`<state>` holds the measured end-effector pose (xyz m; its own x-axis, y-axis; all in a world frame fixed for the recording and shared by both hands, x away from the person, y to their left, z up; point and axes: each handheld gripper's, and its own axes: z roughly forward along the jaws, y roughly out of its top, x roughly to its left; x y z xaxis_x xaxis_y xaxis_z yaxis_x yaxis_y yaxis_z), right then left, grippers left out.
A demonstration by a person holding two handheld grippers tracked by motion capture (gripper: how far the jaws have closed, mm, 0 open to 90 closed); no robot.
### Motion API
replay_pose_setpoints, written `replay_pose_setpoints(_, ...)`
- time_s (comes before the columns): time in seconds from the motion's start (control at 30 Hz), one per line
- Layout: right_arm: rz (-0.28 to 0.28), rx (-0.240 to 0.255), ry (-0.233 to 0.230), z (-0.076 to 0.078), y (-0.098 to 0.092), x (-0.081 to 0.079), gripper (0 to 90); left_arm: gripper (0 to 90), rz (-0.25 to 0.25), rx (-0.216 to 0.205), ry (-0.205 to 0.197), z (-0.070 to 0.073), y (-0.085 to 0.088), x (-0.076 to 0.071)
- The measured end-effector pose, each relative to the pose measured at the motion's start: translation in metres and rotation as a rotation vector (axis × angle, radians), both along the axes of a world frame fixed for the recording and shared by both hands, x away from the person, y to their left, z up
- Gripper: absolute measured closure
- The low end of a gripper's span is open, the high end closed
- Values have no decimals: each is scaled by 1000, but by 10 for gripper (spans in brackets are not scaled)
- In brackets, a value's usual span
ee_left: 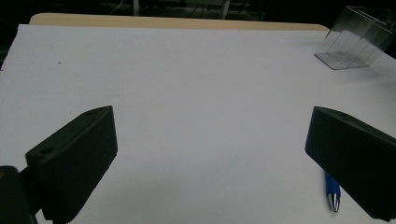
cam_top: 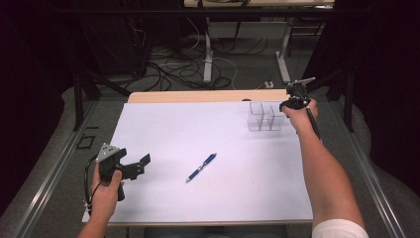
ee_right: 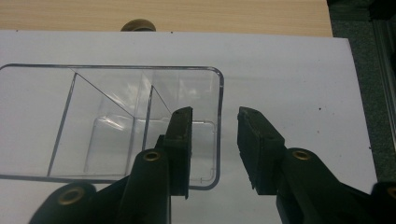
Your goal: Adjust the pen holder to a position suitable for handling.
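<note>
Fingers of right gripper (ee_right: 215, 140) apart, straddling end wall of clear organizer (ee_right: 112, 121) at desk's far right; next: clamp. Left gripper (ee_left: 210, 158) fingers wide apart near pen (cam_top: 201, 167).

The left gripper (cam_top: 136, 166) sits low at the near left, its 2 jaws spread wide and level, gripped by the left hand (cam_top: 106, 191). The right forearm (cam_top: 324, 173) stretches far forward; the right gripper (cam_top: 296, 99) points down, jaws partly apart
</note>
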<state>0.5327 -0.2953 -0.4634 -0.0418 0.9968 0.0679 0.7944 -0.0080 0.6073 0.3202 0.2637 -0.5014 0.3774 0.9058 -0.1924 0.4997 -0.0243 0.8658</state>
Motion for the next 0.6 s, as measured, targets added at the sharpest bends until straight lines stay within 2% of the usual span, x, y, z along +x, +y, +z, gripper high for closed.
replay_pose_setpoints(0.17, -2, -9, 11, -5, -2, 3, 683, 21, 2, -5, -1, -1, -1, 0)
replay_pose_setpoints(0.33, -15, 13, 39, -7, -2, 4, 715, 21, -1, 0, 3, -1, -1, 0)
replay_pose_setpoints(0.43, -17, 8, 51, -8, -2, 4, 737, 21, -2, -10, 1, -1, -2, 0)
replay_pose_setpoints(0.6, -25, 4, 61, -10, 3, 5, 816, 21, -13, -5, 2, -1, -2, 0)
